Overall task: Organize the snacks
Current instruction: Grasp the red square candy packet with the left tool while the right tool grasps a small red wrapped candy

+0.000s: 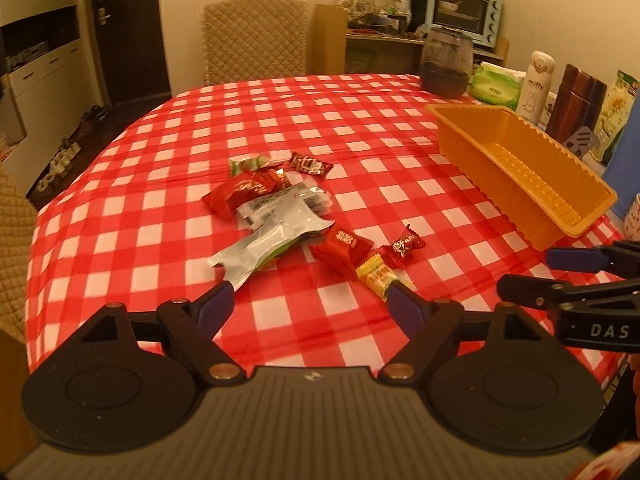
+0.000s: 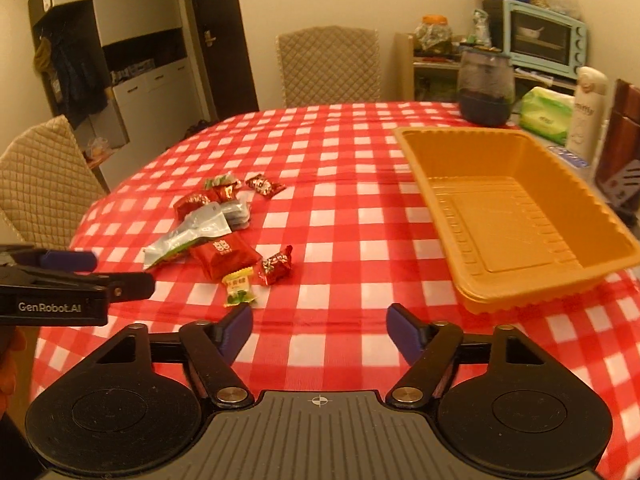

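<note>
Both claws released over scattered snacks (image 1: 280,216).
Take the lower-centre yellow candy (image 1: 378,278) first, left gripper (image 1: 312,304); right gripper (image 2: 319,330) stays empty beside the tray (image 2: 520,216).

Bare tablecloth (image 2: 340,216) lies between the snack pile (image 2: 212,236) and the orange tray (image 2: 520,216). Jar (image 2: 484,88), bottle (image 2: 586,112) and packets (image 2: 546,114) crowd the table's far right edge.

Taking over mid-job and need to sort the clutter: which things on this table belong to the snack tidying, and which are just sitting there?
Job:
- orange plastic tray, empty
- red wrapped candies
- red snack packet
- yellow wrapped candy
- silver foil pouches
- left gripper and right gripper, both open

Lying about:
- dark glass jar
- green tissue pack
- white bottle
- blue toaster oven
</note>
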`<state>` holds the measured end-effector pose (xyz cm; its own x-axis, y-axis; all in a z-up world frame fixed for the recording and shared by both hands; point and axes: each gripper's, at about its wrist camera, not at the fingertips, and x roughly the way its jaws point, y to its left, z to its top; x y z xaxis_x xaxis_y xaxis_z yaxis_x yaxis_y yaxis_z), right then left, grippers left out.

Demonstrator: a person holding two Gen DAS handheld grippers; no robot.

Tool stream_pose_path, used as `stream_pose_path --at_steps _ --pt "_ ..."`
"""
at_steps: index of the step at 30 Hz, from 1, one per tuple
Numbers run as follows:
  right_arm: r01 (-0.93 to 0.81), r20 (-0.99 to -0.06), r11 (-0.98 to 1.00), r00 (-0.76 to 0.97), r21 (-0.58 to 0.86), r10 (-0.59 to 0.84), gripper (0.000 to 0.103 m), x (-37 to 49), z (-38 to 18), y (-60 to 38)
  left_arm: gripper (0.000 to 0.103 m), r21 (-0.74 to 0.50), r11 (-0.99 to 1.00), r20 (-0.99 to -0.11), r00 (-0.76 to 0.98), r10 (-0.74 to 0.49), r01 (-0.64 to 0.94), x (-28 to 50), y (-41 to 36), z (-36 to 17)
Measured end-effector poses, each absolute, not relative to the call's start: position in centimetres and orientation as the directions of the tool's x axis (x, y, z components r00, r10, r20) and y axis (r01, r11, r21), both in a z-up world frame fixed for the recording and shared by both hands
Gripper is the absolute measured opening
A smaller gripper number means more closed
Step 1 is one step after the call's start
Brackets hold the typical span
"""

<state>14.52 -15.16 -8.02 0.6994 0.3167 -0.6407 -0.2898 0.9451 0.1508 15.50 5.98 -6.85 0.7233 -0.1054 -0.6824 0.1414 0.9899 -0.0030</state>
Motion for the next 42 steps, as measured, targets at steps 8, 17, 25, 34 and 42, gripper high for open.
stream_pose_path --at_steps 8,17,25,34,42 --pt "-0.293 -0.675 0.942 0.662 0.167 0.325 0.058 17.7 -10.4 -14.1 0.055 0.033 0.959 -0.67 0.719 -0.187 0.28 19.9 4.7 -9.2" --pt "-0.273 -0.692 0.946 0.65 0.173 0.314 0.057 19.2 -11.1 -13.7 0.031 0.015 0.94 -0.708 0.667 -0.232 0.342 23.3 4.4 -11.1" --pt "-0.316 -0.662 0.93 0.659 0.186 0.357 0.057 20.3 -10.8 -12.3 0.023 0.02 0.94 -0.707 0.669 -0.228 0.34 21.8 4.9 -10.5" --pt "-0.356 -0.66 0.919 0.651 0.171 0.375 0.046 22.9 -11.3 -9.8 0.028 -0.012 0.953 -0.711 0.668 -0.22 0.302 21.5 6.3 -10.9" --pt "-0.355 -0.689 0.923 0.633 0.147 0.353 0.025 23.9 -12.4 -8.8 0.035 -0.007 0.948 -0.714 0.661 -0.228 0.319 21.8 5.8 -11.6"
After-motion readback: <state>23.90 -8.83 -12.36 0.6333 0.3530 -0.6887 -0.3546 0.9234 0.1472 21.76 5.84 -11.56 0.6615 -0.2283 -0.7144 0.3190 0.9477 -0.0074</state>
